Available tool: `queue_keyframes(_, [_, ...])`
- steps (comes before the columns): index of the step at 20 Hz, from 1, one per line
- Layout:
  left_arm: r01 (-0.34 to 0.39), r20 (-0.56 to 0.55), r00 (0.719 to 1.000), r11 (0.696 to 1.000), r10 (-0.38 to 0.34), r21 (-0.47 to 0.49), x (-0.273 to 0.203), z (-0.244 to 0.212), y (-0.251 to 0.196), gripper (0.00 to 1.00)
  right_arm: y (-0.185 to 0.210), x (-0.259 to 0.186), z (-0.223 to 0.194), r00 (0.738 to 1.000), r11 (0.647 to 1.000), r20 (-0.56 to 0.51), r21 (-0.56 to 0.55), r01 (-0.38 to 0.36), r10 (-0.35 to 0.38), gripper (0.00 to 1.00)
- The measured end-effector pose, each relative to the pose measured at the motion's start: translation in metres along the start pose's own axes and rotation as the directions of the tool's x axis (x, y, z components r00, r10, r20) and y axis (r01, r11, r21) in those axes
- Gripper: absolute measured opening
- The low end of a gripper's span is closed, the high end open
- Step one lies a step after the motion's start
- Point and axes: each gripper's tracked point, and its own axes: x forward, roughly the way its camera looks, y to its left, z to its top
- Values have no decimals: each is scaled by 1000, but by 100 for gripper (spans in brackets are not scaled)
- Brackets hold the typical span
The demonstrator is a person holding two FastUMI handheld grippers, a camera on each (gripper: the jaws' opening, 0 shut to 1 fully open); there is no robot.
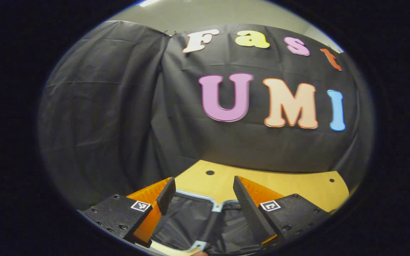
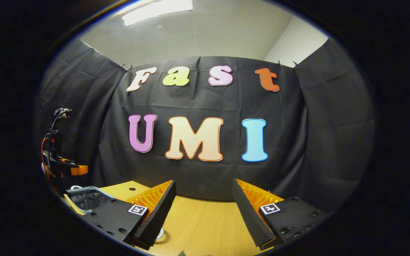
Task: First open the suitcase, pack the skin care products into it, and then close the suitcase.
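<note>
Here, open black-lined, metal-rimmed suitcase [image 1: 190, 220] lies between spread left tongs [image 1: 202, 192], cut off at 6 o'clock | right tongs [image 2: 203, 195] spread over pale wooden worktop [image 2: 205, 220]

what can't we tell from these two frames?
- Suitcase with the silver metal frame and black lining: left gripper view, cut off by the bottom edge and partly behind the left claw; its full shape and contents are unclear.
- Skin care products: I cannot identify any; a small pale round object in the right gripper view is mostly hidden behind the right claw.
- Wooden table: near part cut off by the bottom edge.
</note>
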Motion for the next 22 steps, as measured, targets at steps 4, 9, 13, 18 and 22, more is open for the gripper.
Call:
queue_keyframes(4, [125, -13, 992, 991, -125, 35, -17, -7, -77, 96, -27, -12, -4, 1000, 1000, -6, -11, 17, -17, 99])
queue_keyframes(9, [258, -54, 965, 966, -256, 20, -47, -29, -163, 95, -56, -26, -14, 999, 999, -25, -3, 35, -35, 98])
queue_keyframes(13, [357, -108, 930, 933, -350, 43, -69, -55, -219, 96, -74, -38, -18, 999, 999, -33, -16, 37, -37, 98])
queue_keyframes(18, [450, -185, 880, 892, -437, 33, -96, -93, -272, 96, -98, -53, -23, 998, 999, -47, -26, 45, -46, 98])
queue_keyframes(22, [516, -274, 824, 857, -495, 4, -114, -135, -307, 96, -115, -65, -28, 996, 998, -62, -30, 56, -58, 98])
